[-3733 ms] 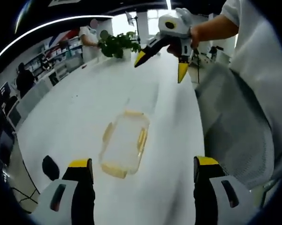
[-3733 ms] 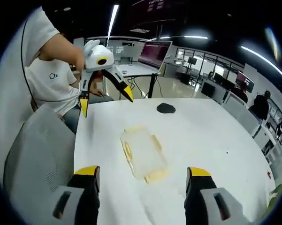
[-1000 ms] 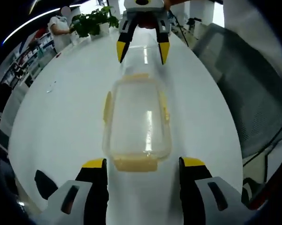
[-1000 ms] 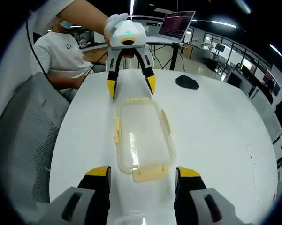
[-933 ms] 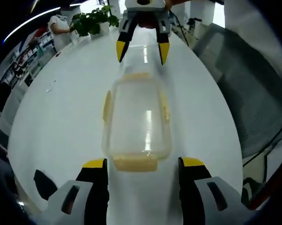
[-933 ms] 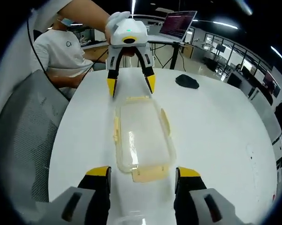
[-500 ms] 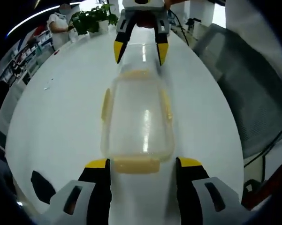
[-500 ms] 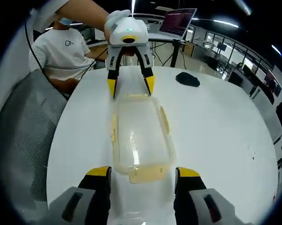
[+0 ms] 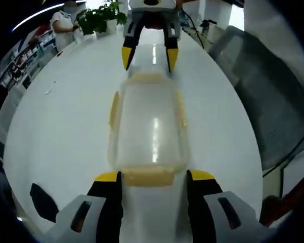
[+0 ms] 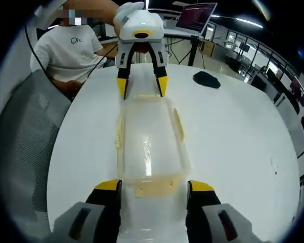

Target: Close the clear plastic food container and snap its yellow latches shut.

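A clear plastic food container (image 9: 147, 129) lies lengthwise on the white table (image 9: 60, 121), its lid on top. Yellow latches stick out at both ends and both long sides. My left gripper (image 9: 153, 177) is open, and the near end latch (image 9: 148, 177) lies between its yellow tips. At the far end my right gripper (image 9: 148, 58) hangs open, straddling the other end latch (image 9: 147, 77). In the right gripper view the container (image 10: 149, 147) runs away from the open right gripper (image 10: 154, 186), with the left gripper (image 10: 141, 86) open over the far end.
A grey mesh chair (image 9: 265, 101) stands beside the table, seen again as the chair (image 10: 25, 142). A potted plant (image 9: 98, 17) sits at one end of the table, a black object (image 10: 206, 78) at the other. A seated person (image 10: 73, 48) in a white shirt is behind.
Both grippers have closed in on the container's two ends, so each end latch now sits between a pair of jaw tips. The container has not moved.
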Demonstrator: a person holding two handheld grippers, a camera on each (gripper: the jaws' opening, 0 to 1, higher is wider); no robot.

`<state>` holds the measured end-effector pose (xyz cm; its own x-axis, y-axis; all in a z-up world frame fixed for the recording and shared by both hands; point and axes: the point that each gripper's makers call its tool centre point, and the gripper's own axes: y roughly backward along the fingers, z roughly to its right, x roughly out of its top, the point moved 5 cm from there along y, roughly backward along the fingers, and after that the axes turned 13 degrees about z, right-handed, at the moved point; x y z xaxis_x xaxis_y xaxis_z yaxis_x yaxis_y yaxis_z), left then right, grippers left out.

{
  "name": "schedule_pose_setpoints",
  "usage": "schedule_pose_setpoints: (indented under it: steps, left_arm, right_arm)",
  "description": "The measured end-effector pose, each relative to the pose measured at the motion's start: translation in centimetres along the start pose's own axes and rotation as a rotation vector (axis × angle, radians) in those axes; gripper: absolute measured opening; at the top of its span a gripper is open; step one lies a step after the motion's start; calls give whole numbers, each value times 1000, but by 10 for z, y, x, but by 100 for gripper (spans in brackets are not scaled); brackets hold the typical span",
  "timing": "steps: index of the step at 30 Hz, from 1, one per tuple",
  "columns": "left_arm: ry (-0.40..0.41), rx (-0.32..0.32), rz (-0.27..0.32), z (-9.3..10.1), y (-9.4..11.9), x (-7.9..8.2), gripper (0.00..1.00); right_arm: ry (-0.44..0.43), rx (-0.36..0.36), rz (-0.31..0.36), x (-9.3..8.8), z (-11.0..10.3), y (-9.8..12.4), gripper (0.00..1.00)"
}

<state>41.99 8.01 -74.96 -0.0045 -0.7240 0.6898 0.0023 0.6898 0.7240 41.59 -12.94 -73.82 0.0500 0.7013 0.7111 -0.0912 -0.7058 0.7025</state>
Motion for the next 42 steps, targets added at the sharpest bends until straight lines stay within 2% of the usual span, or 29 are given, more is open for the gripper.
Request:
schedule_pose_setpoints:
  steps: [4, 9, 13, 21, 25, 29, 38, 42]
  left_arm:
    - [6, -1, -2, -1, 0, -2, 47]
    - [-2, -2, -14, -3, -1, -2, 38]
    - [-10, -11, -31, -1, -3, -2, 39]
    - [-32, -25, -55, -1, -4, -5, 39]
    - [-40, -26, -63, -2, -5, -4, 39]
    - [-45, -28, -67, -2, -5, -5, 39]
    - [-52, -29, -69, -1, -5, -5, 39]
    - [-53, -30, -69, -1, -5, -5, 39]
  right_arm:
    - [14, 4, -24, -3, 1, -3, 47]
    - [26, 6, -56, -3, 0, -6, 45]
    - [50, 25, -96, -7, -1, -6, 44]
    - [42, 54, -99, -5, -2, -9, 43]
    - [66, 71, -103, -4, -1, -10, 42]
    - [78, 73, -102, -3, 3, -11, 37]
    - [98, 108, -112, -4, 2, -11, 37]
    - [142, 125, -146, -7, 1, -11, 37]
